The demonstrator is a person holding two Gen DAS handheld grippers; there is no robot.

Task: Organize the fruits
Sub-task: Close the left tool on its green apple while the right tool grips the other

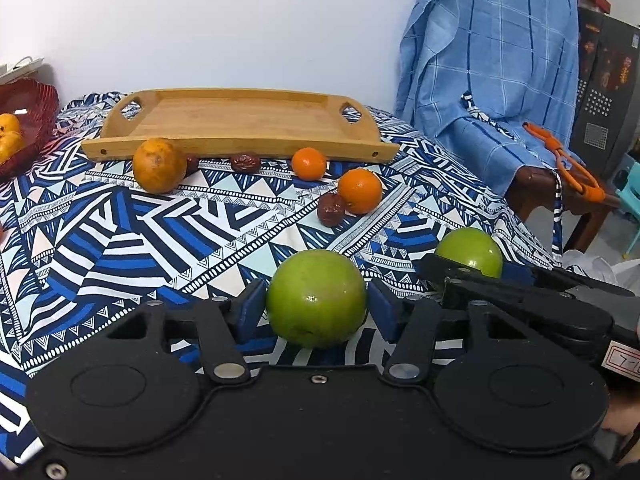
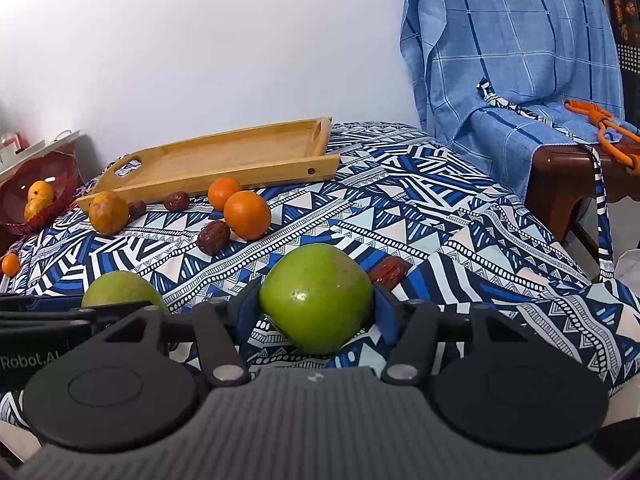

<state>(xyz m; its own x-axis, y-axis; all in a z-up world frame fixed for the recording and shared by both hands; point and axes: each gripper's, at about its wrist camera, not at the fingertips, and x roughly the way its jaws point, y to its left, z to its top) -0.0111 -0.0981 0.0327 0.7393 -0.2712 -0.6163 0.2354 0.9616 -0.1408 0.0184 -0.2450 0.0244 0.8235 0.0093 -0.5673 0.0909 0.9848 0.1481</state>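
Note:
My left gripper (image 1: 316, 298) is shut on a green apple (image 1: 316, 308) that rests on the patterned tablecloth, one blue pad against each side. My right gripper (image 2: 316, 300) is likewise shut on a second green apple (image 2: 316, 300). Each apple shows in the other view too, the right one (image 1: 470, 250) and the left one (image 2: 120, 292), partly hidden by gripper parts. Three oranges (image 1: 360, 191) and several dark red dates (image 1: 330, 209) lie farther back, in front of a wooden tray (image 1: 240, 150). One date (image 2: 390, 270) lies just right of the right apple.
A red basket (image 1: 36, 108) with yellow-orange fruit sits at the far left. A small orange (image 2: 10, 264) lies near the table's left edge. A chair draped in blue checked cloth (image 1: 500, 60) stands off the table's right, with an orange strap (image 1: 568, 168).

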